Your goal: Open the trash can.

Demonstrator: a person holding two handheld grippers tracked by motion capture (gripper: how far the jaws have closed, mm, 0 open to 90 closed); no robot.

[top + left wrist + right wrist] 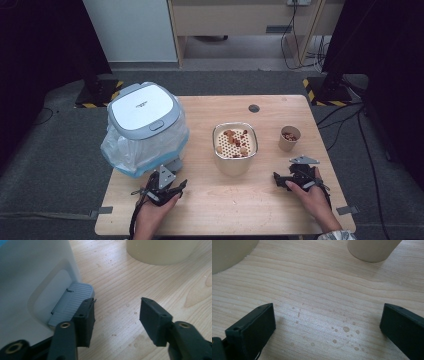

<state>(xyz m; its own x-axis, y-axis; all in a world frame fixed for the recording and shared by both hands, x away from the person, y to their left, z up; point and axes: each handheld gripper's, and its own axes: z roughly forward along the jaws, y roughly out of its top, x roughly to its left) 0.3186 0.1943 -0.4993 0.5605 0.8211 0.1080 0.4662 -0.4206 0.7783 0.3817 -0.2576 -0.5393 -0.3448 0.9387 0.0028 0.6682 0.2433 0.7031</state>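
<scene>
At the table's left stands a bin (142, 127) with a white and grey lid and a clear bag liner. Its grey foot pedal (72, 302) lies just beside the left jaw of my left gripper (117, 305), which is open over bare wood. In the high view my left gripper (167, 184) rests on the table in front of the bin. My right gripper (295, 176) rests near the front right, and in its own view the right gripper (327, 310) stands wide open over wet-spotted wood with nothing between the jaws.
A beige container (235, 145) with a perforated insert holding brown food pieces stands mid-table, and its wall (160, 251) is ahead of my left gripper. A paper cup (289, 137) with similar pieces stands to its right. Water droplets (345, 329) dot the table.
</scene>
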